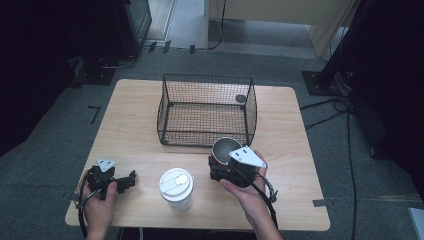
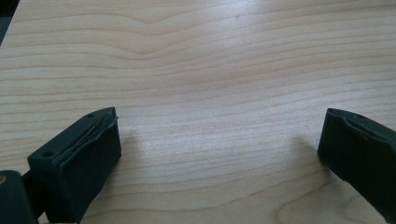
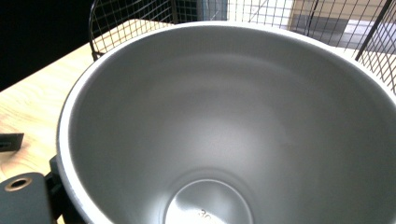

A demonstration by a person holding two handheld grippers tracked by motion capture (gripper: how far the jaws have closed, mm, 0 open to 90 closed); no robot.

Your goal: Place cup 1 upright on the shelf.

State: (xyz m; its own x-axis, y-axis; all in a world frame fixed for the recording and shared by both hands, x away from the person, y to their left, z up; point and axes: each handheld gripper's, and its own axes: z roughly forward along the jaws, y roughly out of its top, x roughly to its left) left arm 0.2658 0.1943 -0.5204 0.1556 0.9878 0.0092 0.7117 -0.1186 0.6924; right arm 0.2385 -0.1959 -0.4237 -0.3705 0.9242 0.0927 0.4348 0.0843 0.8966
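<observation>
The right gripper (image 1: pixel 223 161) clamps the dark steel-lined cup (image 1: pixel 226 150) just outside the empty black wire basket (image 1: pixel 206 111); the left gripper (image 1: pixel 131 178) rests gaping; the white lidded cup (image 1: pixel 176 187) waits.

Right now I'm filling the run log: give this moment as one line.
right gripper: shut on metal cup, near wire basket | left gripper: open, nothing between jaws | white lidded cup: standing on table

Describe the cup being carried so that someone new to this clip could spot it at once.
On the wooden table, look just in front of the black wire basket, near its right front corner. The metal cup is in the right hand-held gripper: open-topped, grey and empty inside, unlike the white lidded cup standing to its left.
</observation>
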